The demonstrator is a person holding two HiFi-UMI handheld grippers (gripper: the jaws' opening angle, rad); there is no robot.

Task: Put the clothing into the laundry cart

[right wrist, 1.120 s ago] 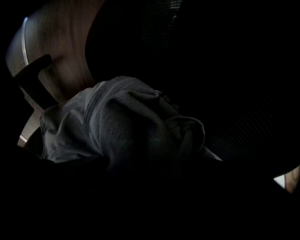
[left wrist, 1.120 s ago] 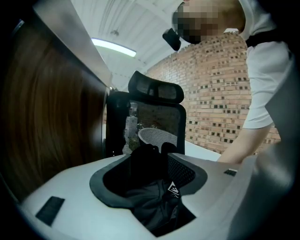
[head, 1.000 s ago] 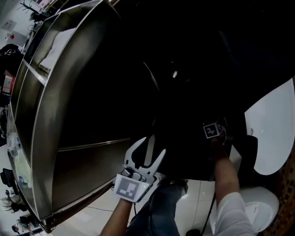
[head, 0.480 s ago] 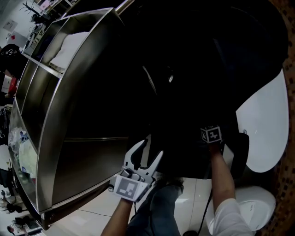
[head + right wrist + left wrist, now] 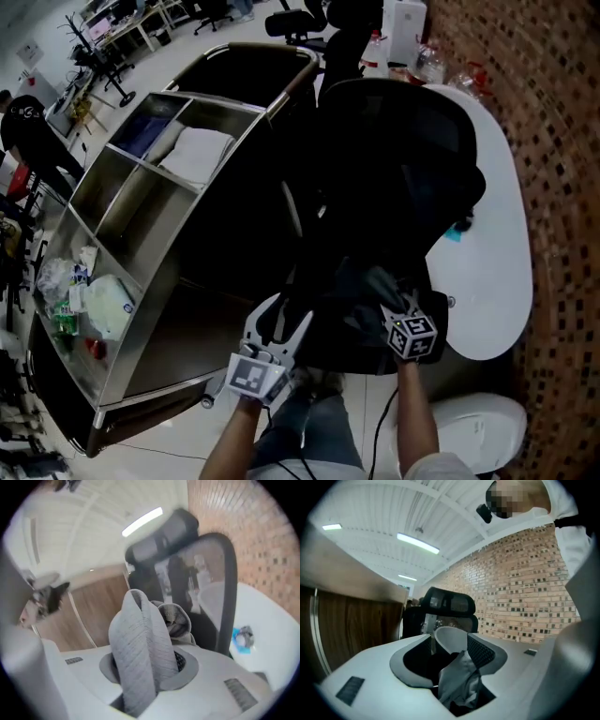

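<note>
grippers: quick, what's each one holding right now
left gripper: closed on the garment
right gripper: closed on a fold of the garment

Left gripper [image 5: 284, 322]: white moulded shell, two curved white fingers. Grey rim round jaw recess, black mesh-textured pads [image 5: 481, 649], small dark rectangular label [image 5: 350, 690] on shell. Left marker cube [image 5: 255, 377]: pale face, black square pattern.

Right gripper [image 5: 150, 667]: same white shell, grey recess rim, dark rectangular labels. Right marker cube [image 5: 412, 337]: dark, white-bordered square markers.

Person: white sleeve [image 5: 429, 466] on right arm, white top [image 5: 576, 555], blue-grey jeans [image 5: 319, 433]. Thin dark cable [image 5: 381, 429] beside right forearm.
</note>
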